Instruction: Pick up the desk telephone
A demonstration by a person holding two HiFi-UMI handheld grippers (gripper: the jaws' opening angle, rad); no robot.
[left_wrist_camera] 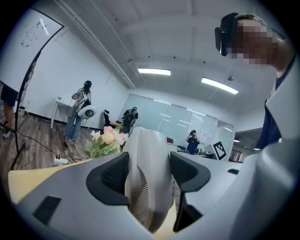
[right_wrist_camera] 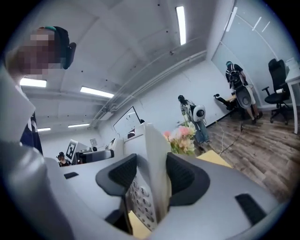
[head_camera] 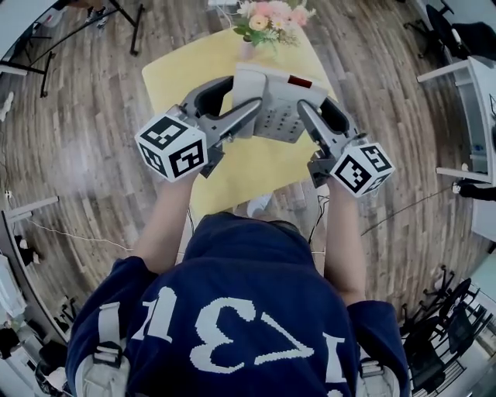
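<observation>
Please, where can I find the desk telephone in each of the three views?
Head view: desk telephone at upper centre, just below the flowers.
Left gripper view: lower centre, clamped between the fingers; flowers to its left.
Right gripper view: lower centre, clamped between the fingers; flowers to its right.
Shared landmark: the flowers.

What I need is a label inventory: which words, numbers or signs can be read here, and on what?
"73": big white print on the shirt; the characters beside it are unclear.
Left cube, right cube: black-and-white square codes, no letters.
Telephone keys: too blurred to read.
</observation>
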